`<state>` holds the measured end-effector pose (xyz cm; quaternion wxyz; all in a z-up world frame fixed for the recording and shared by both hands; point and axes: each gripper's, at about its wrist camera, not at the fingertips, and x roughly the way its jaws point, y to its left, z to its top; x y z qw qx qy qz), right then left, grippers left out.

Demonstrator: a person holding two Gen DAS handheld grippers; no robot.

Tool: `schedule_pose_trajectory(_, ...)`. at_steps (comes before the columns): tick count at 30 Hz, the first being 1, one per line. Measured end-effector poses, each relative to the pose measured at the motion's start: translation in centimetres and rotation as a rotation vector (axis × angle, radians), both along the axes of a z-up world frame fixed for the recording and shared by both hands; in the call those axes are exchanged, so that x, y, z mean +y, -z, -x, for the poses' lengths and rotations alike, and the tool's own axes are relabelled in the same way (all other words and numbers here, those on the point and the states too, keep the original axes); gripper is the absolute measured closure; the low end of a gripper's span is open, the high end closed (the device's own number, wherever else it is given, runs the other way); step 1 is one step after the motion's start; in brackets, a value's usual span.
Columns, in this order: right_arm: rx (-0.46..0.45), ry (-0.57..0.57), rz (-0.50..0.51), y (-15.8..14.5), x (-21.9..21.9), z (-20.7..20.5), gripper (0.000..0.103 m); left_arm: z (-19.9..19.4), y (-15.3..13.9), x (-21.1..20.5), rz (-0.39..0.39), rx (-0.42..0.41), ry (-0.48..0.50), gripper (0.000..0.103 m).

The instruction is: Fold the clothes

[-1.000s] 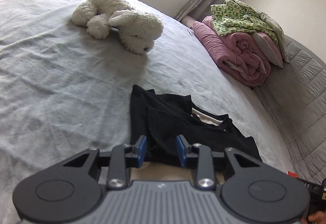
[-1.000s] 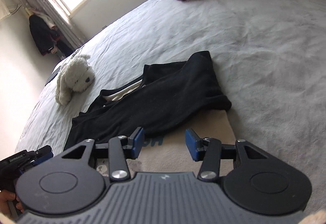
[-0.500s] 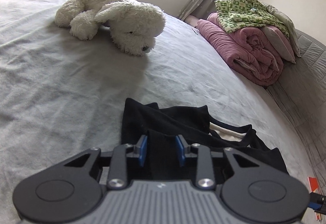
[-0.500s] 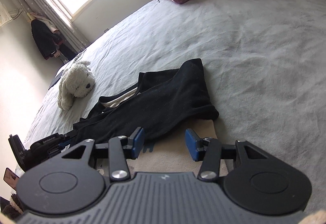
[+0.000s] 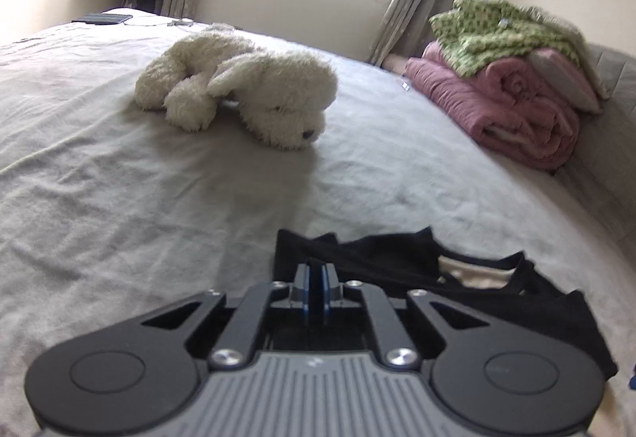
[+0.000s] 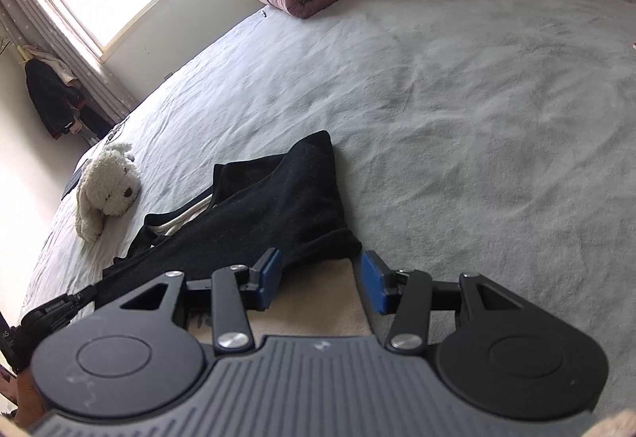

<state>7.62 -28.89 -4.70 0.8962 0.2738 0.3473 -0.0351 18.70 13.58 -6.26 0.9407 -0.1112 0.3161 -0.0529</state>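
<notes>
Black garment (image 5: 401,266), beige part (image 6: 318,298) — right view, perhaps lining

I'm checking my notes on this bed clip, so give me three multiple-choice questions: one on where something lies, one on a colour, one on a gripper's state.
1. Where does the fluffy white plush dog lie?
A. on the grey bed sheet, beyond the black garment
B. on top of the rolled pink quilt
C. on the floor

2. What colour is the patterned cloth on top of the pink quilt?
A. blue
B. green
C. orange

3. How do the left gripper jaws stand?
A. wide apart over bare sheet
B. closed together at the black garment's edge
C. clamped on the plush dog

Key: 1 A, the dog rests on the sheet past the garment. 2 B, the left wrist view shows green print. 3 B, the blue pads meet, having just been closing, with black fabric between them.
</notes>
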Motion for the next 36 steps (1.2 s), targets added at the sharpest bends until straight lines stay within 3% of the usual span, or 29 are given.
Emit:
schedule_pose_trajectory(1, -0.013, 0.006, 0.018, 0.1, -0.1, -0.1, 0.055, 0.5, -0.1, 0.0, -0.018, -0.017, -0.010, 0.097)
schedule_pose_trajectory(2, -0.031, 0.008, 0.032, 0.1, -0.2, -0.3, 0.066, 1.1, -0.3, 0.1, -0.023, -0.042, -0.011, 0.092)
schedule_pose_trajectory(4, -0.066, 0.012, 0.060, 0.2, -0.4, -0.6, 0.073, 2.4, -0.7, 0.2, -0.019, -0.083, 0.006, 0.088)
schedule_pose_trajectory(9, -0.149, -0.053, 0.070, 0.7, 0.4, -1.6, 0.077, 4.3, -0.5, -1.2, -0.022, -0.129, 0.156, 0.088)
schedule_pose_trajectory(13, -0.104, -0.151, 0.150, 2.1, 2.5, -2.8, 0.077, 4.5, 2.0, -2.5, -0.128, -0.066, 0.235, 0.088)
schedule_pose_trajectory(15, -0.023, -0.190, 0.260, 3.4, 3.3, -3.5, 0.090, 4.8, 2.6, -2.1, -0.140, -0.078, 0.248, 0.087)
schedule_pose_trajectory(20, -0.025, -0.172, 0.242, 2.9, 3.0, -3.2, 0.088, 5.2, 1.3, -2.8, -0.148, -0.084, 0.255, 0.087)
schedule_pose_trajectory(22, -0.056, -0.169, 0.225, 2.6, 3.4, -3.0, 0.075, 5.5, 0.5, -3.4, -0.159, -0.092, 0.262, 0.086)
schedule_pose_trajectory(27, -0.117, -0.229, 0.269, 2.2, 5.6, -2.9, 0.075, 5.5, 0.2, -6.1, -0.148, -0.115, 0.325, 0.080)
schedule_pose_trajectory(31, -0.033, -0.277, 0.314, 3.4, 6.3, -3.8, 0.077, 5.0, 2.3, -7.6, -0.159, -0.071, 0.372, 0.070)
schedule_pose_trajectory(36, -0.050, -0.265, 0.262, 2.6, 6.0, -3.4, 0.071, 5.6, 1.8, -6.4, -0.067, -0.056, 0.323, 0.069)
